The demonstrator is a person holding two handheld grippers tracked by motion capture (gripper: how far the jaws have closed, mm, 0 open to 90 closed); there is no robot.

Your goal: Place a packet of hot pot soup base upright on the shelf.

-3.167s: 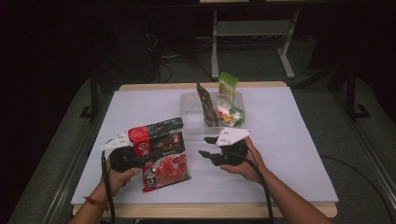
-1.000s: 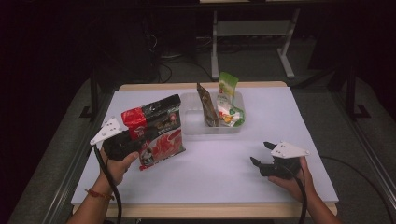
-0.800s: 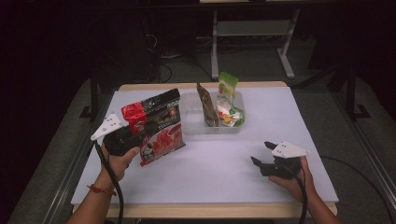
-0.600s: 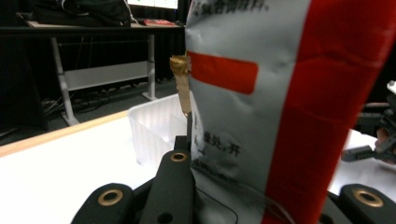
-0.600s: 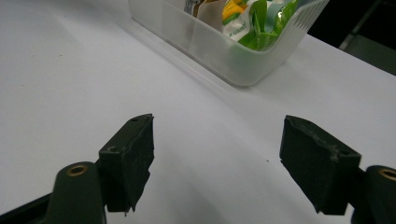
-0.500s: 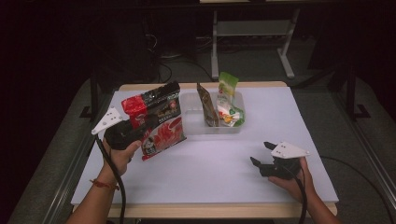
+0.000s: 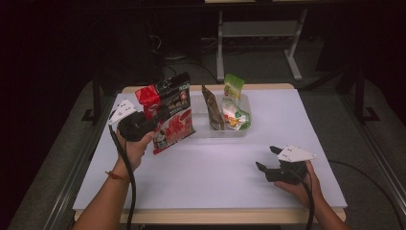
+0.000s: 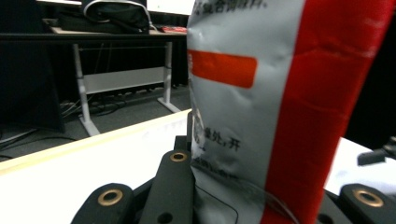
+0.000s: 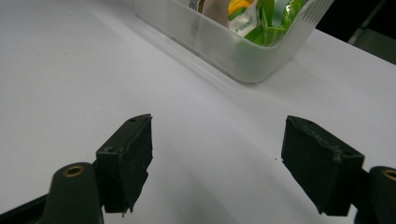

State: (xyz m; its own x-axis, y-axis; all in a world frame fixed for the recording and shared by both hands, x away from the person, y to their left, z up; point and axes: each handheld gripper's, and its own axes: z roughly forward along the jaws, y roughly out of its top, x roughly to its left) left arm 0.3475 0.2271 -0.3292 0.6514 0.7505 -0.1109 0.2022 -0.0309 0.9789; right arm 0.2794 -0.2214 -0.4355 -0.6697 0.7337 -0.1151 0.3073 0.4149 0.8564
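A red and black snack bag point(image 7: 168, 111) hangs upright above the table's left side, with my left gripper point(image 7: 152, 123) shut on its lower part. In the left gripper view the bag's silver and red back point(image 8: 275, 107) rises from between the black jaws. My right gripper point(image 7: 268, 162) rests low near the table's front right, open, nothing between its fingers point(image 9: 128, 158). A clear plastic tub point(image 7: 242, 130) at the table's far middle holds a dark brown pouch point(image 7: 210, 108) and green packets point(image 7: 233, 103).
The white table top point(image 7: 210, 167) has bare room between the two grippers and in front of the tub point(image 9: 243, 58). Beyond the far edge stand a white metal desk frame point(image 7: 258, 33) and cables on a dark floor.
My left gripper has lifted the snack bag off the table and carried it up and back toward the tub. The right gripper drew away to the front right and has stayed there, open.
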